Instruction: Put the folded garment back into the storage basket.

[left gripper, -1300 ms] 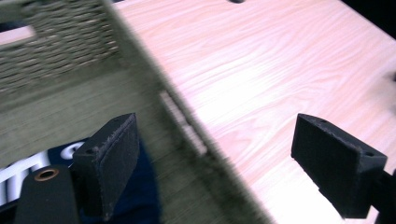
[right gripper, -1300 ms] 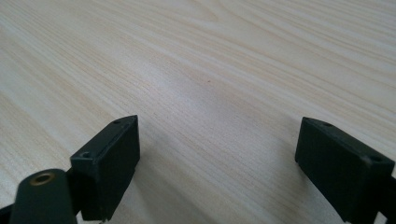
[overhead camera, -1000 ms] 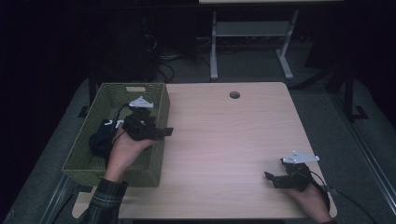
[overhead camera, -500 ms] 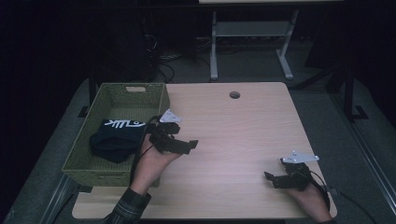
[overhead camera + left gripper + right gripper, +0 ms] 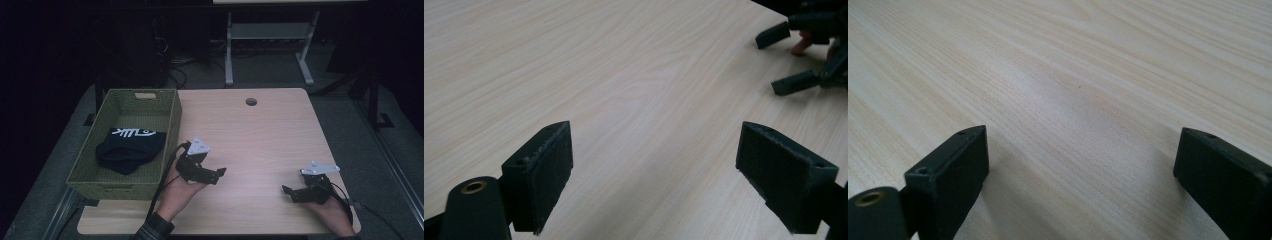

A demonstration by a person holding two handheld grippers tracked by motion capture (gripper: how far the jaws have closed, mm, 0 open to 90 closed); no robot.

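A black garment with a white print (image 5: 131,146) lies in the green woven basket (image 5: 170,120) at the table's left. My left gripper (image 5: 218,175) is over the wood just right of the basket, near the front, open and empty; its own view shows both pads (image 5: 544,170) wide apart above bare wood. My right gripper (image 5: 289,192) rests at the front right of the table, open and empty, jaws pointing left. The right gripper (image 5: 791,60) also appears far off in the left gripper view.
The light wooden table (image 5: 250,140) has a round cable hole (image 5: 251,101) near its far edge. A metal stand (image 5: 270,35) and cables sit on the dark floor beyond. The basket overhangs the table's left side.
My left gripper has come out of the basket and moved right and toward the front, leaving the black garment inside. The right gripper has stayed put.
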